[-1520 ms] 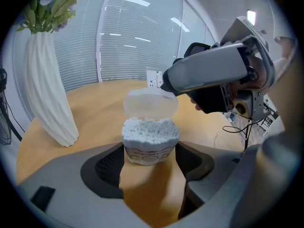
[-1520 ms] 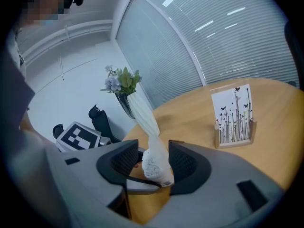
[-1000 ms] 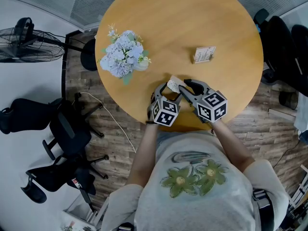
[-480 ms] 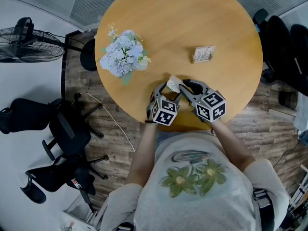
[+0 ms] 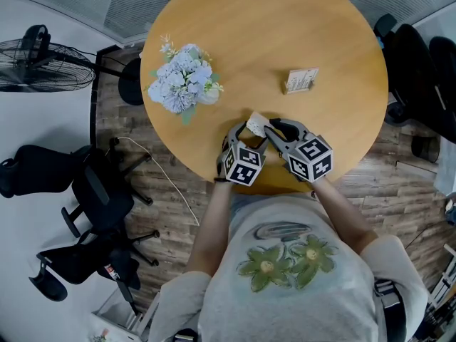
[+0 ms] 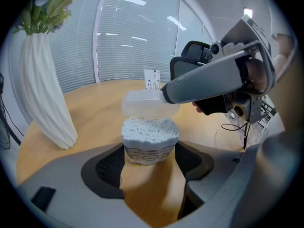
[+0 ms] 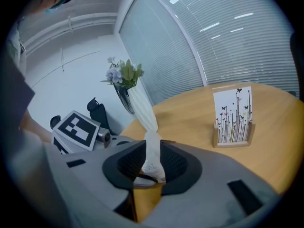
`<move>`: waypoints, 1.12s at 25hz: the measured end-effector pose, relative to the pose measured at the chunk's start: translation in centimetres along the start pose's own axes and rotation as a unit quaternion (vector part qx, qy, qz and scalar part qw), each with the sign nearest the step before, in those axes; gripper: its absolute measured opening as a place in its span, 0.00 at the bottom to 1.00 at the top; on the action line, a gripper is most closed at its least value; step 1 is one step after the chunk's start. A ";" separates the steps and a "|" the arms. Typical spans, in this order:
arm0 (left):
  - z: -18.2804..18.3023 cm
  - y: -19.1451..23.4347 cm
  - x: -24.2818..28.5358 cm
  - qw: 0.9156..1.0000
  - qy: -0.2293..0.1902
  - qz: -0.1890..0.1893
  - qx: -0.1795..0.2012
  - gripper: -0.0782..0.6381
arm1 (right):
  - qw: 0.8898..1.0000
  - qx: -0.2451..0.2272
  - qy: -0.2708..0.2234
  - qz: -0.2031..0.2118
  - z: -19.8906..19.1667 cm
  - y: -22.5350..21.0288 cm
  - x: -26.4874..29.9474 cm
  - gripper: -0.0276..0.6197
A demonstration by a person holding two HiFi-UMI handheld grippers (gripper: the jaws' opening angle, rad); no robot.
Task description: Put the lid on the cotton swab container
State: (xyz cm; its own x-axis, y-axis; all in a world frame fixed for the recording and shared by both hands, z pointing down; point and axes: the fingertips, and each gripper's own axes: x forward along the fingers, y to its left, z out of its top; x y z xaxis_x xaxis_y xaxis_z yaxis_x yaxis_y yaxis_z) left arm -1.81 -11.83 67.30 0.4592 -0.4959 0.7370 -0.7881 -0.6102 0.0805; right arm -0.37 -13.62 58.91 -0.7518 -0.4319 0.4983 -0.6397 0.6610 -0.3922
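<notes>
The lid (image 6: 148, 103) is not yet on: it is hanging just above the heaped swabs of the container (image 6: 150, 139), so lowering and pressing it home are still waiting to be done. The container is standing on the table (image 5: 285, 34), near the vase (image 6: 45, 94) and to the right of it. The left gripper (image 6: 149, 163) is sitting low at the container, its jaws spread wide and, as far as I can tell, pressing on the container's sides. The right gripper (image 7: 152, 151) is slanting in from farther right of the vase, pinching the lid's edge between narrowly set jaws.
</notes>
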 end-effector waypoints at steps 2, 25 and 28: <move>0.0 0.0 0.0 1.000 0.000 -0.001 0.000 0.57 | 1.000 -0.002 0.001 0.000 0.0 0.1 0.0 0.18; 0.0 -0.1 -0.1 1.000 0.001 -0.002 0.001 0.57 | 0.999 -0.027 0.017 -0.001 -0.6 0.8 0.0 0.18; 0.0 -0.1 -0.1 1.000 0.001 -0.002 0.001 0.57 | 0.999 -0.046 0.024 -0.003 -0.7 1.0 0.1 0.18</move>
State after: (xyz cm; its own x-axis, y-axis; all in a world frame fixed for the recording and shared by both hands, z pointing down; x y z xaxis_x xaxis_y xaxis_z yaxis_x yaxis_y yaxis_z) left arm -1.83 -11.71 67.24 0.4610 -0.4931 0.7378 -0.7856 -0.6134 0.0809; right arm -0.95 -12.52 59.12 -0.7379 -0.4070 0.5384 -0.6248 0.7135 -0.3170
